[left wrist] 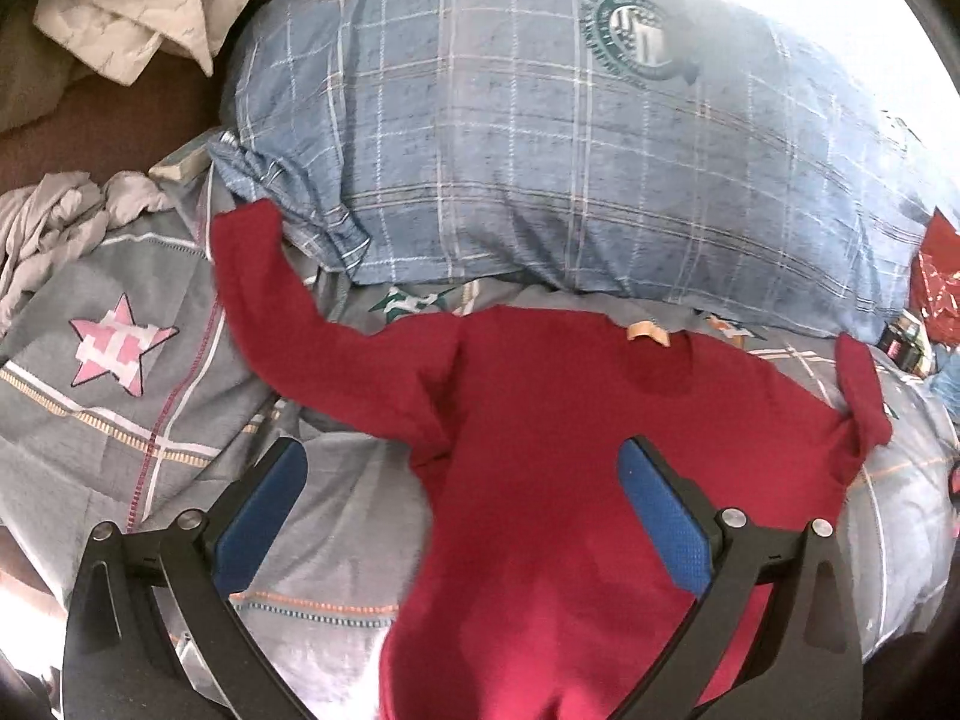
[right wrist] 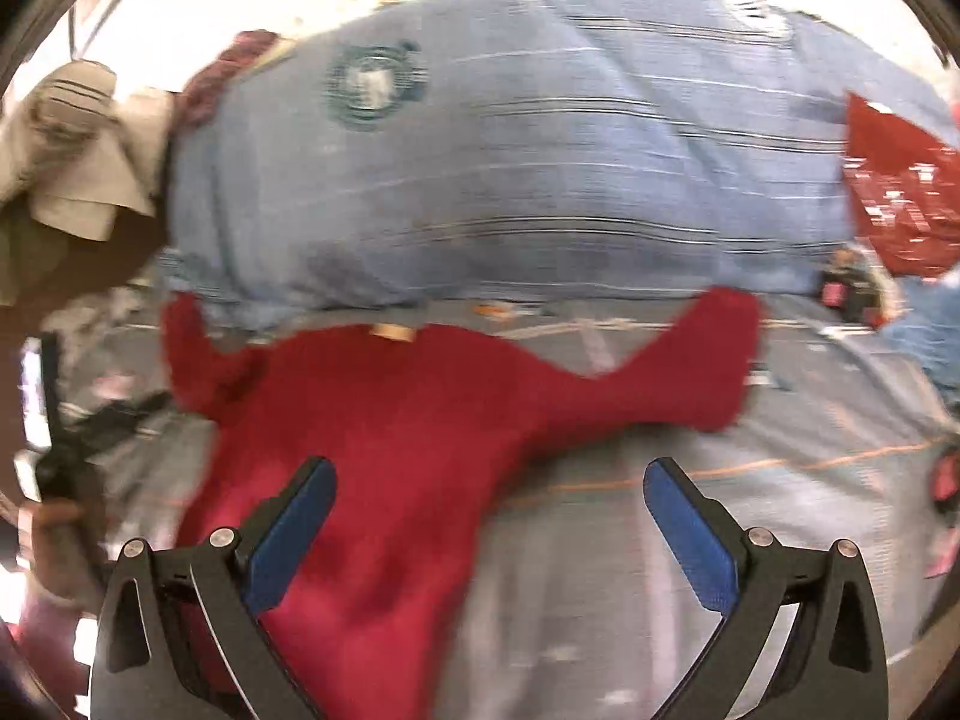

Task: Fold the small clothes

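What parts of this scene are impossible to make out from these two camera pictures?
- Red sweater hem: cut off by the bottom edge in the left wrist view, partly behind the open left gripper.
- Pillow pattern and emblem: smeared by motion blur in the right wrist view.
- Small dark items by the pillow: too small and near the edge to identify.

Blue plaid pillow (left wrist: 540,138) on grey star-print bedsheet (left wrist: 120,396); cream cloth (left wrist: 126,12) left of pillow; bright glare behind.
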Action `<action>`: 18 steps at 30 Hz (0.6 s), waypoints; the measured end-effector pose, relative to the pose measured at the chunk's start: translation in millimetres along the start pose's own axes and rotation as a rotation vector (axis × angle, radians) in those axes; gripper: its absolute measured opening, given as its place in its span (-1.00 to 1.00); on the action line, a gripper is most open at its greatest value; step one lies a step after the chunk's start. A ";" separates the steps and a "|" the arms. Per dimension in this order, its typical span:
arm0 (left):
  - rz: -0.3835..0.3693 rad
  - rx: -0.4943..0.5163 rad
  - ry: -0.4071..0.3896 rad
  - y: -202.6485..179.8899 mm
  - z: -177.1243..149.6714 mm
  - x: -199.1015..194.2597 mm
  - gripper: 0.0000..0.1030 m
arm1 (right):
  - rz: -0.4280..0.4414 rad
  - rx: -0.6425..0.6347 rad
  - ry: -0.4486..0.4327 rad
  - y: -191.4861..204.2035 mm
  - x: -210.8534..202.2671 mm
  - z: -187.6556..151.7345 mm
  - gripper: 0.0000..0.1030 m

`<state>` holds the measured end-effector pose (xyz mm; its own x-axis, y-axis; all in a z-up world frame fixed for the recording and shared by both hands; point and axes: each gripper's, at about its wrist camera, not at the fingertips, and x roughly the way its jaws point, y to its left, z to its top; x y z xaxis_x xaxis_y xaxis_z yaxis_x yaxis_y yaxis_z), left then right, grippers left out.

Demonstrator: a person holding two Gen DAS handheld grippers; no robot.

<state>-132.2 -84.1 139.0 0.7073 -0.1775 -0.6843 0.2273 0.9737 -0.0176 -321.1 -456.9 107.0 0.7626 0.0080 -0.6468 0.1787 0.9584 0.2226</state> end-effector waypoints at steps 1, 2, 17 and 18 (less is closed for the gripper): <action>-0.006 0.002 -0.005 -2.9 0.4 -2.0 1.00 | 0.045 0.006 0.000 10.4 2.6 2.7 1.00; -0.010 0.002 -0.004 -4.5 1.6 -2.1 1.00 | 0.080 0.009 -0.001 20.7 5.4 5.9 1.00; 0.034 -0.005 0.007 15.8 6.2 70.3 1.00 | 0.092 -0.047 0.047 127.0 130.3 30.6 1.00; 0.029 -0.017 0.019 18.5 5.1 75.6 1.00 | 0.099 -0.049 0.046 129.9 136.9 30.9 1.00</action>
<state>-71.1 -80.2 90.7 0.7002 -0.1465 -0.6987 0.1952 0.9807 -0.0100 -174.3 -340.1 69.8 0.7458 0.1151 -0.6562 0.0724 0.9651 0.2516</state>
